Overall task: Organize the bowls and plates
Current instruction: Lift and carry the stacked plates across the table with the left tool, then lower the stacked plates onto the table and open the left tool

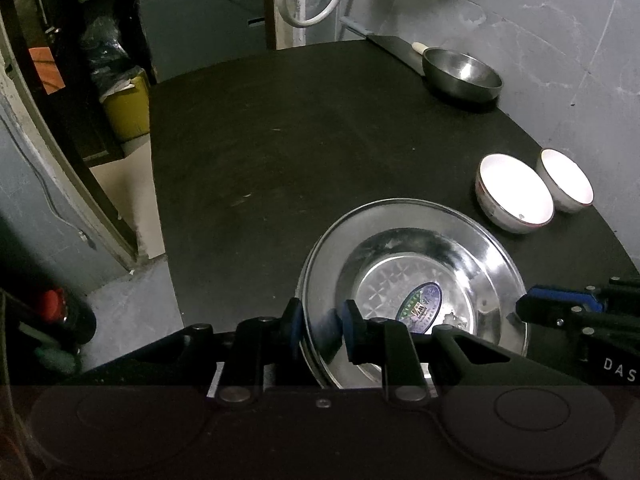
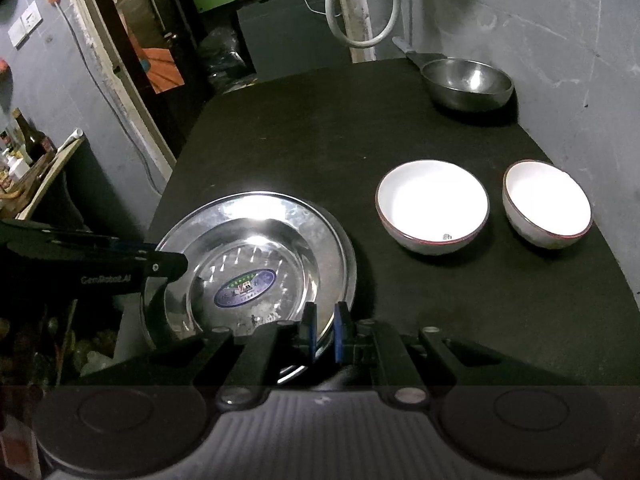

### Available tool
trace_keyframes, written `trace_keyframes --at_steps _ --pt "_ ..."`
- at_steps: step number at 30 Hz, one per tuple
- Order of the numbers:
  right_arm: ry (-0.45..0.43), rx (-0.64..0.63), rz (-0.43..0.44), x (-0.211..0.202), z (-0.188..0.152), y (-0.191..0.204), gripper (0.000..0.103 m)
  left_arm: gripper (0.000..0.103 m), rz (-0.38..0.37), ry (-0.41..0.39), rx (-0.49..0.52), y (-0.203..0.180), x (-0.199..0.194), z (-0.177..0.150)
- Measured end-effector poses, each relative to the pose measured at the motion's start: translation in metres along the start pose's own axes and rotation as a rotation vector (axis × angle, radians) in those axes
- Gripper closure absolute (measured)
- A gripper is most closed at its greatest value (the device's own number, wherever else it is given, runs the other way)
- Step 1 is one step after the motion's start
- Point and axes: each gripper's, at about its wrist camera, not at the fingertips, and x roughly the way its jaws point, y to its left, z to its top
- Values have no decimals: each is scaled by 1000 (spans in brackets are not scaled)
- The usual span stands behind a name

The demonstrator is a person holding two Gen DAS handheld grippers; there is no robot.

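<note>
1. Room: grey, stained walls (image 2: 560, 40) enclose a dim corner; a looped white hose (image 2: 360, 12) hangs on the back wall, and cluttered shelving stands at the left.
2. Surface: a dark table (image 2: 320, 140) with a matte top carries all the dishes.
3. Steel plates (image 2: 256, 256): a shiny stack with a wide rim, an oval sticker (image 2: 245, 288) in the centre of the upper plate. The stack sits at the near left edge of the table in the right wrist view; at least two rims show at its edge, though the exact count cannot be told.
4. Steel bowl (image 2: 468, 82): upright at the far right corner, close to the wall, well apart from the plates. A knife (image 1: 394, 49) with a dark blade lies just behind it.
5. Large white bowl (image 2: 434, 206): upright, red-rimmed, to the right of the plates and apart from them.
6. Small white bowl (image 2: 546, 204): upright, just beside the large one, not touching it, nearer the right edge.
7. Left gripper (image 1: 320, 326): its blue pads sit on either side of the plates' near-left rim, jaws narrowly parted around the metal and pressing on it.
8. Right gripper (image 2: 325, 330): jaws drawn almost together, clamping the plates' near-right rim between the blue pads.
</note>
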Motion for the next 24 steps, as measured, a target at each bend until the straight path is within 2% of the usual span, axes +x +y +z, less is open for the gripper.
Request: trace_keyframes --at_steps 6,8,9,10,11,12,13,15,16,17,18,21,24 --pt "-5 -3 -1 0 -1 1 88 76 -3 0 0 1 0 -1" --pt "-9 -1 -8 0 -2 0 88 71 -3 3 -3 2 0 -2" --pt "-12 3 -12 -1 -2 0 82 65 -5 6 -8 2 0 -2" --pt "-17 8 -16 -2 -2 -1 77 54 -4 4 -16 4 -1 -3" --pt "-25 13 -19 -4 -3 -2 67 47 -2 -1 -24 5 -2 -3" --pt "-33 16 -23 -5 -3 -3 60 32 -1 -10 -35 6 -4 -3" --pt "-39 20 -28 -6 -3 -5 56 21 0 -23 -50 8 -6 -3" --pt "-53 35 -33 -9 -3 -8 32 13 -15 -47 -71 12 -9 -1" --pt "-60 44 -34 -10 -4 -10 26 6 -23 -57 -77 13 -10 0" --pt "-68 52 -36 -12 -4 -11 15 2 -25 -67 -82 14 -11 1" --pt "-75 57 -39 -13 -4 -12 10 1 -24 -80 -86 15 -11 2" --pt "-96 71 -58 -17 -4 -13 0 1 -40 -103 -99 18 -11 8" --pt "-115 81 -92 -20 -4 -13 0 1 -88 -122 -137 22 -9 18"
